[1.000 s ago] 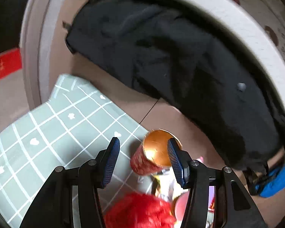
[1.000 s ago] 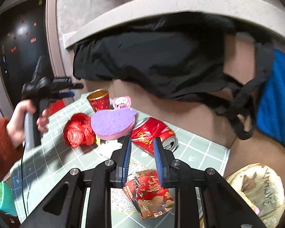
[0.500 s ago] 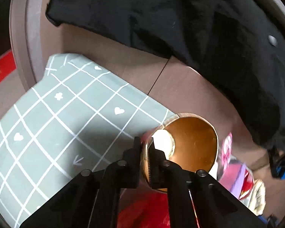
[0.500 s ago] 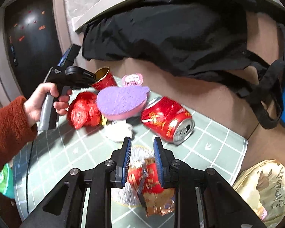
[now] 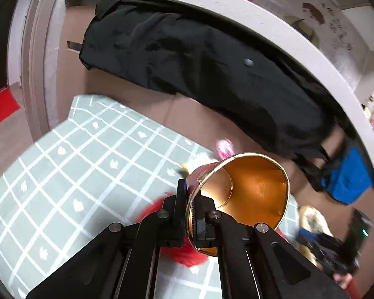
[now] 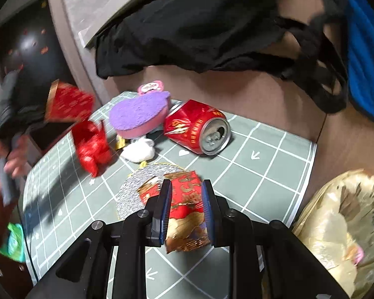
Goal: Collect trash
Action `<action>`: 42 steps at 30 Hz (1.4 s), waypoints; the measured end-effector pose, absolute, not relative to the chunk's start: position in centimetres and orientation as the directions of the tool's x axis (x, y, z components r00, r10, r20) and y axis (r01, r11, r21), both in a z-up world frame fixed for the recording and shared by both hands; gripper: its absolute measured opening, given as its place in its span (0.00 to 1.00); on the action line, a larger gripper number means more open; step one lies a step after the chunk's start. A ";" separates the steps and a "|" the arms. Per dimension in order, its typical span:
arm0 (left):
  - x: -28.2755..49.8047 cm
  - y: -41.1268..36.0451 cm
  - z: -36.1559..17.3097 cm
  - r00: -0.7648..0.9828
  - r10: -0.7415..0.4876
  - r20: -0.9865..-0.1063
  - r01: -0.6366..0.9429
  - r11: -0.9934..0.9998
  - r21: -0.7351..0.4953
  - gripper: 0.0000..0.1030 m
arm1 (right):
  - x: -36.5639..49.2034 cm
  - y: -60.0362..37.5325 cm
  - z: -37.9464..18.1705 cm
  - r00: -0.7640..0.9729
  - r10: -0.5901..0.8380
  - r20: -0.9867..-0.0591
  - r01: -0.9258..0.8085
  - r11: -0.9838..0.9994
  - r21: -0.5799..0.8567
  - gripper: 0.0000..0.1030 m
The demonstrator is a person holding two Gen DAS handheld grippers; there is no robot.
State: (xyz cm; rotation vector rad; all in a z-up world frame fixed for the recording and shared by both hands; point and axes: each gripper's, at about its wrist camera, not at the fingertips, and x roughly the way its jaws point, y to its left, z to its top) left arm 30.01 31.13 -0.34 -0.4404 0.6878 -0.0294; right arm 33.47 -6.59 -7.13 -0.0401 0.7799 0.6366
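My left gripper [image 5: 190, 196] is shut on the rim of a red paper cup [image 5: 246, 189] with a gold inside, held in the air above the green checked mat [image 5: 87, 164]; the cup also shows in the right wrist view [image 6: 68, 102]. My right gripper [image 6: 185, 204] is open, its fingers on either side of a red and gold snack wrapper [image 6: 184, 204] lying on the mat [image 6: 266, 164]. A crushed red can [image 6: 197, 127], a crumpled red wrapper [image 6: 92, 142] and a white tissue wad [image 6: 138, 149] lie further back.
A purple sponge [image 6: 139, 114] and a pink tag [image 6: 150, 87] lie by the can. A silver coaster [image 6: 134, 184] sits under the snack wrapper. A gold plastic bag [image 6: 341, 221] is off the mat's right edge. Black clothing [image 6: 199, 30] hangs over the sofa behind.
My left gripper closed on the cup's rim and lifted it off the mat. My right gripper came down and forward until its fingers flank the snack wrapper.
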 end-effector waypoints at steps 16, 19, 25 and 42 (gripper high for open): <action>24.2 27.2 -0.9 0.761 -0.203 -0.616 -0.075 0.916 -0.395 0.03 | 31.3 -4.6 -7.8 0.559 0.495 -0.665 -0.621 0.782 0.060 0.23; 23.5 27.0 -0.4 0.770 -0.213 -0.601 -0.045 0.922 -0.384 0.03 | 33.5 -6.9 -7.8 0.538 0.526 -0.659 -0.571 0.802 0.174 0.26; 21.6 28.2 1.1 0.791 -0.172 -0.587 -0.075 0.925 -0.373 0.03 | 36.2 -8.8 -10.0 0.453 0.557 -0.697 -0.496 0.806 0.322 0.28; 13.3 32.6 7.1 0.836 -0.018 -0.549 -0.191 0.927 -0.321 0.03 | 27.9 0.4 -10.7 0.518 0.425 -0.742 -0.682 0.729 -0.058 0.33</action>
